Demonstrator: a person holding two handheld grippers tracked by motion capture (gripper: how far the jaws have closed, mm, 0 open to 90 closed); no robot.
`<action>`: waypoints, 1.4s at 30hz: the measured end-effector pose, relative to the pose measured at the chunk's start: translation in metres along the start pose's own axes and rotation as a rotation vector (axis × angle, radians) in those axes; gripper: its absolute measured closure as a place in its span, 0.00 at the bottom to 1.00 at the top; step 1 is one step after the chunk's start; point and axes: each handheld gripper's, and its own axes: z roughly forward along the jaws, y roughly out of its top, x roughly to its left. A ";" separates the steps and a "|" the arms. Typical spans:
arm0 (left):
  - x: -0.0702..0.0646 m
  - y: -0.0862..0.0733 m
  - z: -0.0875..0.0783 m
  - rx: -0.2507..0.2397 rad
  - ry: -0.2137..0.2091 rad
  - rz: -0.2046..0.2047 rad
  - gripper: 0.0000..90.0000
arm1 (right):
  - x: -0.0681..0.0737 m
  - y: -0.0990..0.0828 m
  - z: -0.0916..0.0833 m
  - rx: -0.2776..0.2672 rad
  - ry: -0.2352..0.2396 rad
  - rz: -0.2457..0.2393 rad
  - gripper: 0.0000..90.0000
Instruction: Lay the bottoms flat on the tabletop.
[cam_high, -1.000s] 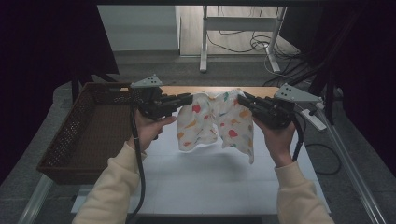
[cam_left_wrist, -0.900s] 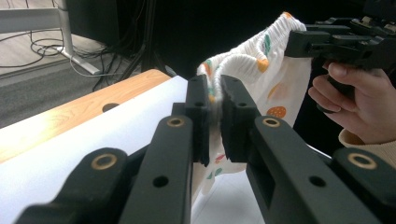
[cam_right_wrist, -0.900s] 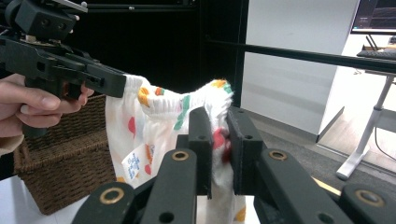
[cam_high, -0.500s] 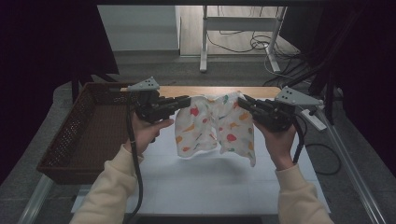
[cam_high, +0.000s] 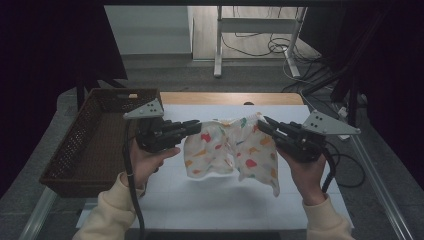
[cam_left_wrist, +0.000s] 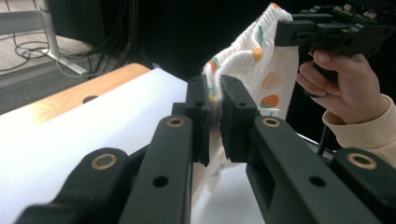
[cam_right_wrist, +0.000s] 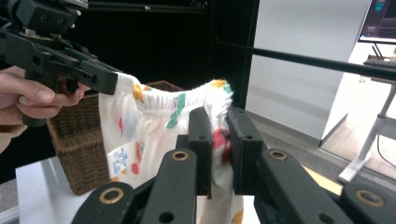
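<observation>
the patterned shorts (cam_high: 230, 150) hang in the air above the white worktop (cam_high: 210, 200), stretched by the waistband between both grippers. the left gripper (cam_high: 195, 125) pinches one end of the waistband, the right gripper (cam_high: 263, 122) pinches the other end. a brown wicker basket (cam_high: 85, 150) stands just beside the left hand (cam_high: 145, 162), on the left edge of the worktop. nothing lies under the shorts.

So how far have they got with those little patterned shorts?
Picked up: the shorts hang above the white table, each end of the waistband pinched in shut jaws of the left gripper and right gripper. In hand: holding them spread. Probably left: getting them into the wicker basket.
</observation>
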 end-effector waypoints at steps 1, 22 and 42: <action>0.004 -0.005 0.006 0.017 0.008 -0.014 0.92 | -0.003 -0.006 0.002 0.023 -0.012 0.007 0.90; 0.076 -0.027 0.087 0.107 0.119 -0.133 0.92 | -0.069 -0.068 0.061 0.203 -0.096 0.140 0.90; 0.083 -0.024 0.096 0.130 0.190 -0.106 0.39 | -0.101 -0.085 0.080 0.298 -0.165 0.222 0.51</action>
